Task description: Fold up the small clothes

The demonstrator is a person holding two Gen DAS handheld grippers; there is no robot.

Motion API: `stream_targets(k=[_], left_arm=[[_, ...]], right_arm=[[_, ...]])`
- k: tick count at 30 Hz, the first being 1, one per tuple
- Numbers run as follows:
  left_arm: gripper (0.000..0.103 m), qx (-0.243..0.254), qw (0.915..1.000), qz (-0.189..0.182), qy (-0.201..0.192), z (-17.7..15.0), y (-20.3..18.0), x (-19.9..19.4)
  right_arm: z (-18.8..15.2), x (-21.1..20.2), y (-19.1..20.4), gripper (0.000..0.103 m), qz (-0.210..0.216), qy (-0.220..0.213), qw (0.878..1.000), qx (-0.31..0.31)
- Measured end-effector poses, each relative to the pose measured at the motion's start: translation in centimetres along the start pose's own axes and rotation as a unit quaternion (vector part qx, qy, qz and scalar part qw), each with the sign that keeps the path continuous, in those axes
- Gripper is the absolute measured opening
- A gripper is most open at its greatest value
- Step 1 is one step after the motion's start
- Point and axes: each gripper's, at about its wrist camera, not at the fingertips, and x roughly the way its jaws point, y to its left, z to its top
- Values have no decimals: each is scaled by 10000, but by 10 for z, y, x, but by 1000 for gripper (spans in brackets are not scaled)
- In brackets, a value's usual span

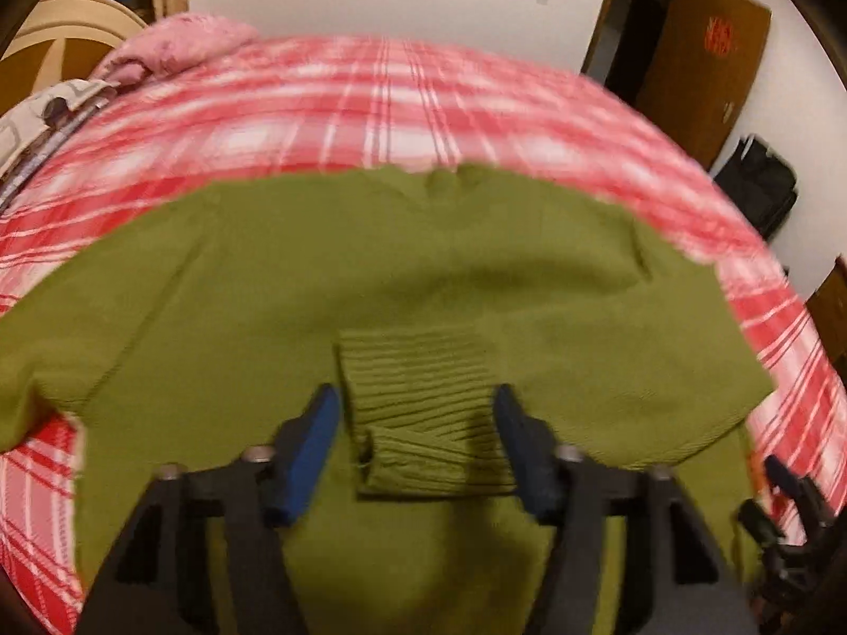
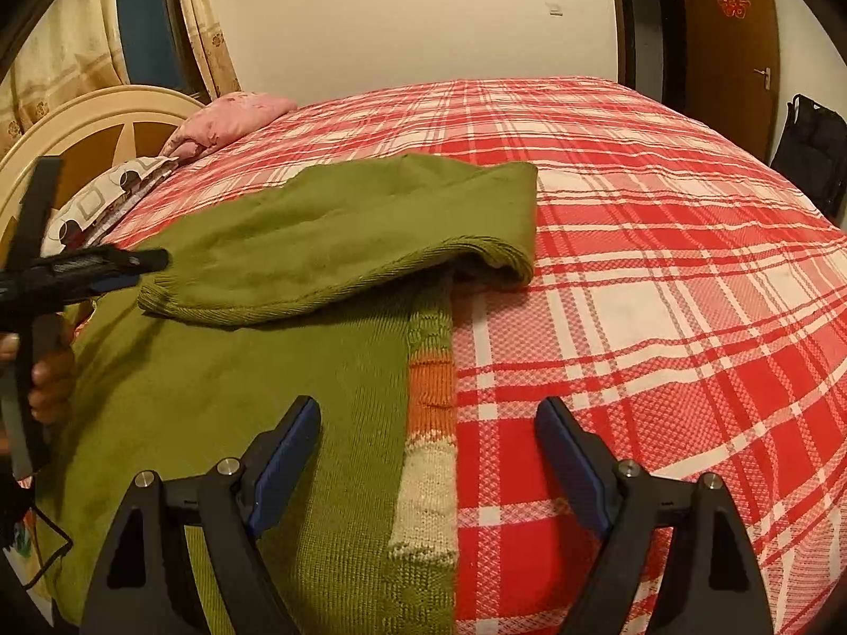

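Observation:
A green knitted sweater point(image 1: 423, 275) lies spread on a red plaid bed point(image 1: 381, 100). Its ribbed cuff point(image 1: 423, 402) lies folded onto the body, between the open fingers of my left gripper point(image 1: 415, 402), which holds nothing. In the right wrist view the sweater point(image 2: 222, 381) has a sleeve point(image 2: 339, 248) folded across it, and an orange and cream striped edge point(image 2: 431, 423). My right gripper point(image 2: 429, 418) is open and empty, hovering over that edge. The left gripper point(image 2: 90, 264) shows at the left.
A pink pillow point(image 2: 233, 116) and a patterned pillow point(image 2: 100, 201) lie by the headboard point(image 2: 95, 121) at the far left. A brown door point(image 2: 730, 26) and a black bag point(image 2: 815, 148) stand at the right. The plaid bed point(image 2: 661, 275) stretches to the right.

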Motion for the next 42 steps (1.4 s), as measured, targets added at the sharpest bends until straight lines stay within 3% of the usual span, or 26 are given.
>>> stream_targets(k=[1, 2, 3, 4, 10, 14, 20, 25, 29, 32, 38, 39, 40, 42], left_arm=[[48, 30, 9999, 90, -87, -1, -2, 2], [39, 108, 9996, 187, -167, -1, -5, 2], [9, 182, 9994, 253, -180, -2, -7, 1], [8, 205, 9995, 198, -144, 0, -8, -1], [7, -27, 9957, -3, -927, 15, 16, -63], [7, -167, 9933, 61, -1141, 22, 46, -89], [7, -283, 9936, 345, -1039, 6, 77, -87], [7, -540, 9944, 425, -802, -2, 100, -61], [9, -330, 9954, 689, -577, -8, 100, -37], [16, -359, 9957, 688, -506, -10, 104, -32], [23, -268, 9937, 903, -611, -13, 109, -44], [31, -255, 9932, 959, -602, -15, 111, -44], [37, -257, 9928, 1010, -587, -17, 113, -44], [37, -300, 9931, 983, -561, -22, 118, -42]], right_arm=[[0, 0, 0, 84, 2, 3, 10000, -8], [0, 1, 0, 84, 2, 7, 10000, -14], [0, 1, 0, 85, 0, 11, 10000, -20], [0, 1, 1, 85, 0, 13, 10000, -26], [-1, 1, 1, 85, 7, 11, 10000, -42], [-1, 1, 2, 85, -18, 12, 10000, -66], [-1, 3, 5, 85, -111, 40, 9998, -150], [-1, 3, 6, 85, -157, 60, 9997, -187], [-1, 3, 6, 85, -178, 75, 9996, -211], [3, 0, 7, 85, -153, 70, 9997, -195], [58, -12, 49, 85, 81, -535, 9944, -909], [72, -6, 59, 85, 137, -575, 9922, -1095], [80, 1, 65, 85, 151, -554, 9908, -1223], [94, 30, 75, 85, 44, -276, 9895, -1415]])
